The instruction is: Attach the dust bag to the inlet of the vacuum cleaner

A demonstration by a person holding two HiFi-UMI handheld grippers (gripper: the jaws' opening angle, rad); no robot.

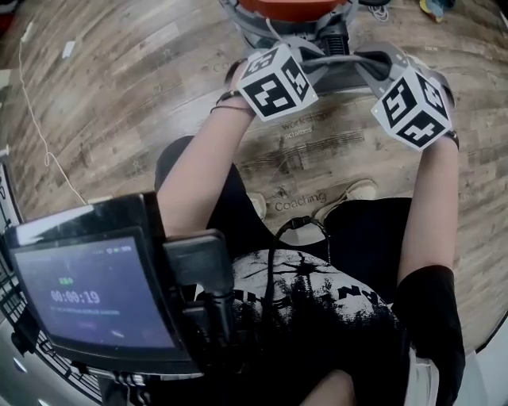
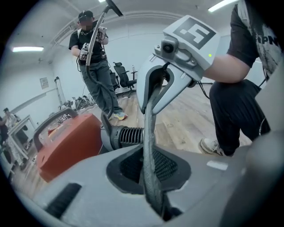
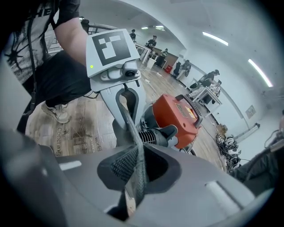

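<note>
A flat strip of grey dust bag [image 2: 148,146] stretches between my two grippers. My left gripper [image 2: 151,179] is shut on one end of it, the cloth pinched between the black pads. My right gripper [image 3: 134,179] is shut on the other end [image 3: 133,150]. Each gripper view shows the other gripper facing it: the right one [image 2: 160,86] and the left one [image 3: 120,95]. Behind the bag lies the orange vacuum cleaner [image 2: 66,142] [image 3: 179,113] with its black ribbed inlet [image 2: 131,135] [image 3: 153,134]. In the head view only the marker cubes [image 1: 274,82] [image 1: 413,107] and the vacuum's edge [image 1: 290,8] show.
A person [image 2: 94,57] stands behind the vacuum holding a hose wand, with an office chair [image 2: 125,76] nearby. Tables and several people [image 3: 208,84] fill the far room. A mounted screen [image 1: 87,293], my shoes [image 1: 353,190] and a white cord [image 1: 40,119] lie on the wood floor.
</note>
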